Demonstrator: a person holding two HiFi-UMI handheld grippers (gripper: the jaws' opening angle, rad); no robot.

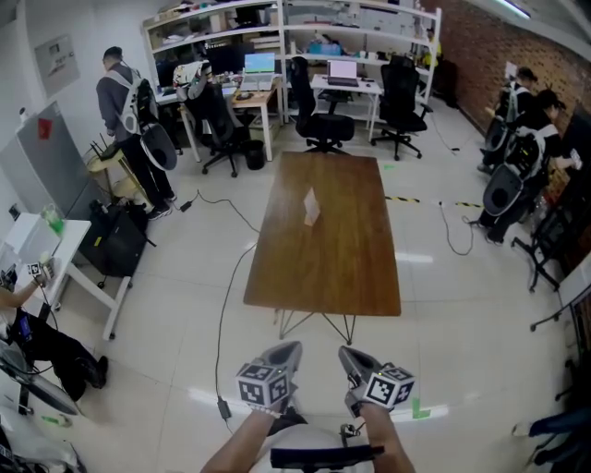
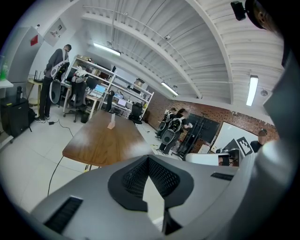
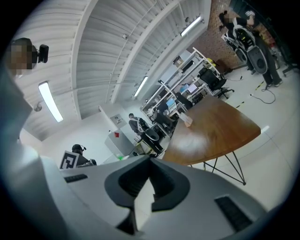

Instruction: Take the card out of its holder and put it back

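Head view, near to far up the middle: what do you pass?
The left gripper and right gripper side by side → wooden table → card holder → black office chair → white desk → shelving.

This is a big office or lab room. Laptops [image 1: 343,72] sit on desks at the back, by black rolling chairs [image 1: 400,97] and tall white shelves [image 1: 212,11]. A long wooden counter [image 1: 323,249] stands on the tiled floor [image 1: 166,323]. One brick wall [image 1: 480,46] is red.
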